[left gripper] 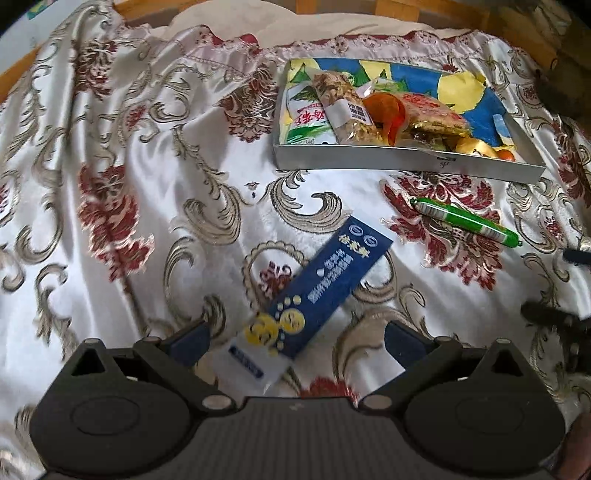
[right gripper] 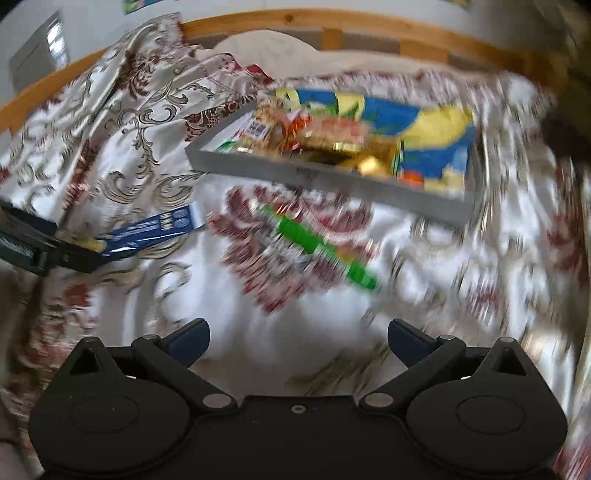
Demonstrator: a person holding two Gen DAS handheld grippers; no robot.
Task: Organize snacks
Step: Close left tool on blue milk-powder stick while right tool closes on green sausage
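Note:
A long blue snack packet [left gripper: 317,291] with yellow faces lies on the patterned cloth, its near end between the open fingers of my left gripper [left gripper: 297,345]. A green stick-shaped snack [left gripper: 467,220] lies to the right, below the silver tray [left gripper: 406,158], which holds several wrapped snacks [left gripper: 354,110]. The right wrist view is blurred: the green stick [right gripper: 325,249] lies ahead of my open, empty right gripper [right gripper: 298,343], the tray [right gripper: 325,177] stands beyond it, and the blue packet [right gripper: 155,227] and left gripper [right gripper: 40,243] are at the left.
A white satin cloth [left gripper: 147,184] with red and gold ornaments covers the surface and is wrinkled at the left. A wooden rail [right gripper: 332,22] runs along the back. Dark parts of the other gripper [left gripper: 554,317] show at the right edge.

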